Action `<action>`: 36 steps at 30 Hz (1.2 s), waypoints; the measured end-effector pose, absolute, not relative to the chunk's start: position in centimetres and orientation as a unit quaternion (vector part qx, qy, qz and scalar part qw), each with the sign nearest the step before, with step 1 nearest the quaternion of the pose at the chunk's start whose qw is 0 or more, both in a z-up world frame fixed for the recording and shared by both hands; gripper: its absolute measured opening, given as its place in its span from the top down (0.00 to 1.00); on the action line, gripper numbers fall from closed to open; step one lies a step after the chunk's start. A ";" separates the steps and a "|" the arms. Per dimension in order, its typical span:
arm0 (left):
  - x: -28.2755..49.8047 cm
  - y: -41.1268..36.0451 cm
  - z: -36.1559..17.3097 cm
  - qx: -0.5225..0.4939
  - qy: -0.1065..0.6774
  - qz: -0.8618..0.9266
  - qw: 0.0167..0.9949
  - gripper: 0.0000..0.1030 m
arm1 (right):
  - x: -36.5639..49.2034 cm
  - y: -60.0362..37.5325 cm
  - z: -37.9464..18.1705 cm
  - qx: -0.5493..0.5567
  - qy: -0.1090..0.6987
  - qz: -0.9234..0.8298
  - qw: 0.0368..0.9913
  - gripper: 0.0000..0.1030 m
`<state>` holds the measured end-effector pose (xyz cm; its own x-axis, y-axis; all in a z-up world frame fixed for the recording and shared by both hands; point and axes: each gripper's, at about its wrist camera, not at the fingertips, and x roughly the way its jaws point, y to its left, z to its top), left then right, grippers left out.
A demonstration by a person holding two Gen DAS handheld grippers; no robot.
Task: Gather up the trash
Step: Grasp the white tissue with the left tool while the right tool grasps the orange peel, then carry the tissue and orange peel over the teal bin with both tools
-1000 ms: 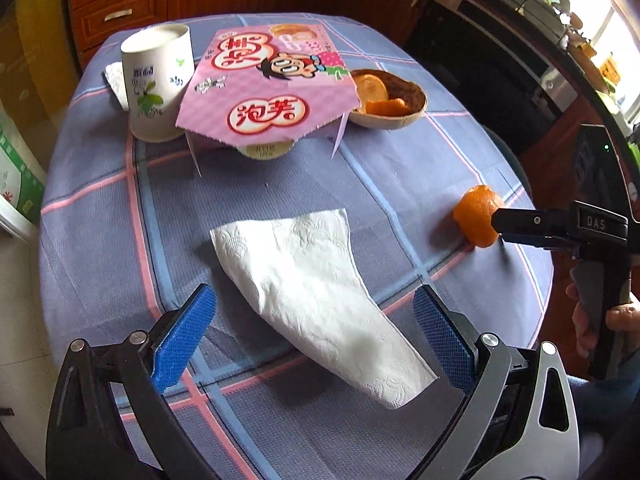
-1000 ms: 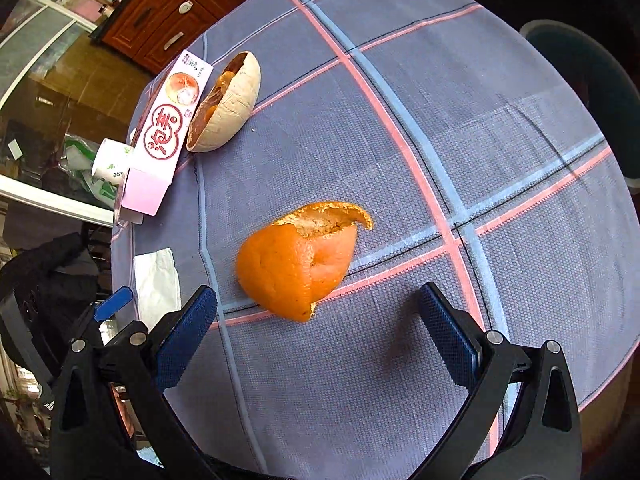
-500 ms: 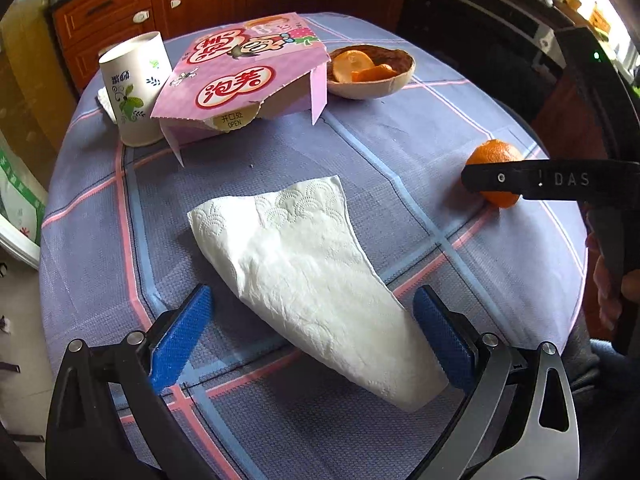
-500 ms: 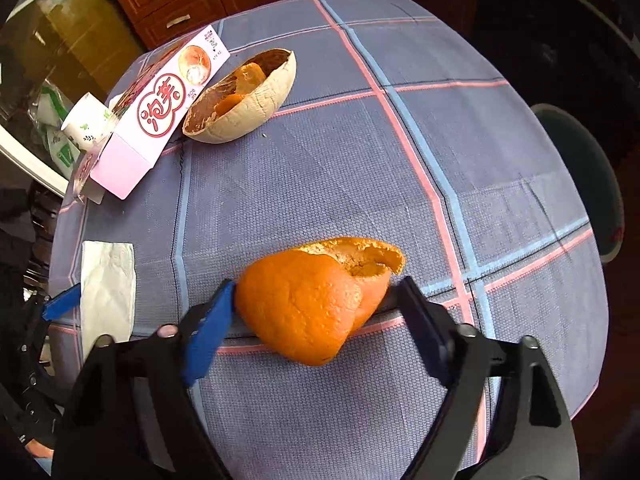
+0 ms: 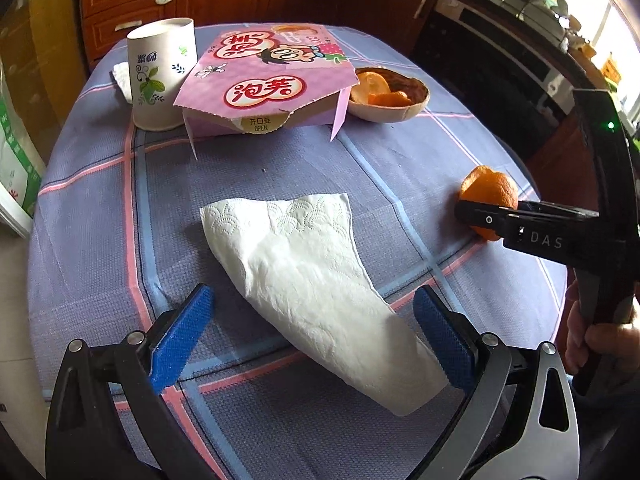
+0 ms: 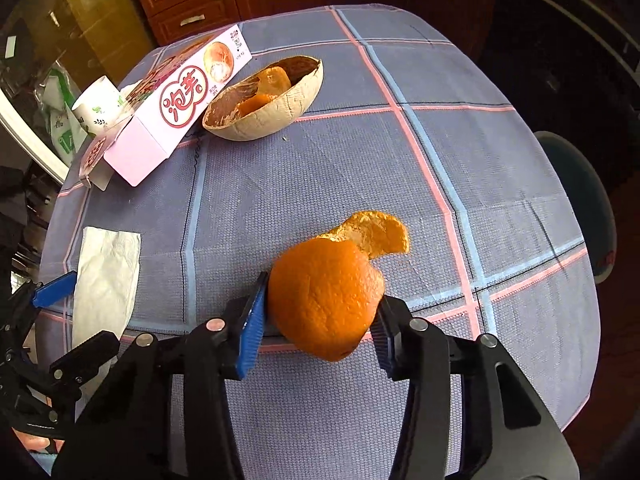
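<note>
The pink box point(image 5: 266, 84) reads "泡芙" and "OPEN"; the right claw point(image 5: 476, 216) reads "DAS".

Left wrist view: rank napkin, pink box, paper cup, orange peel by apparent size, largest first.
1. napkin, though it lies nearest the camera, which inflates it
2. pink box
3. paper cup
4. orange peel, partly hidden by the right claw closed on it

Napkin versus box is unsure in true size.

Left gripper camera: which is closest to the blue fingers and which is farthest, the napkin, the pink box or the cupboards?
1. Napkin, lying between the left gripper fingers.
2. Pink box, mid-table, beyond the napkin.
3. Cupboards, behind the table.
</note>
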<state>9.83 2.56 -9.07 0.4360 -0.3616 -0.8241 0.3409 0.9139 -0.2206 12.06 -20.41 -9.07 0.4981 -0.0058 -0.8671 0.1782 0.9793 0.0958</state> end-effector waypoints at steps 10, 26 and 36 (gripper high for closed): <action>8.9 1.3 -8.5 -0.011 0.495 -0.220 0.841 0.51 | 11.5 -20.6 -9.2 0.091 0.502 -0.034 0.859 0.59; 9.3 -3.3 -7.7 0.040 0.497 -0.237 0.833 0.91 | 9.3 -22.6 -8.9 0.144 0.486 0.002 0.862 0.70; 9.8 -5.0 -5.6 0.045 0.483 -0.266 0.833 0.92 | 8.2 -25.8 -7.6 0.188 0.463 -0.004 0.866 0.71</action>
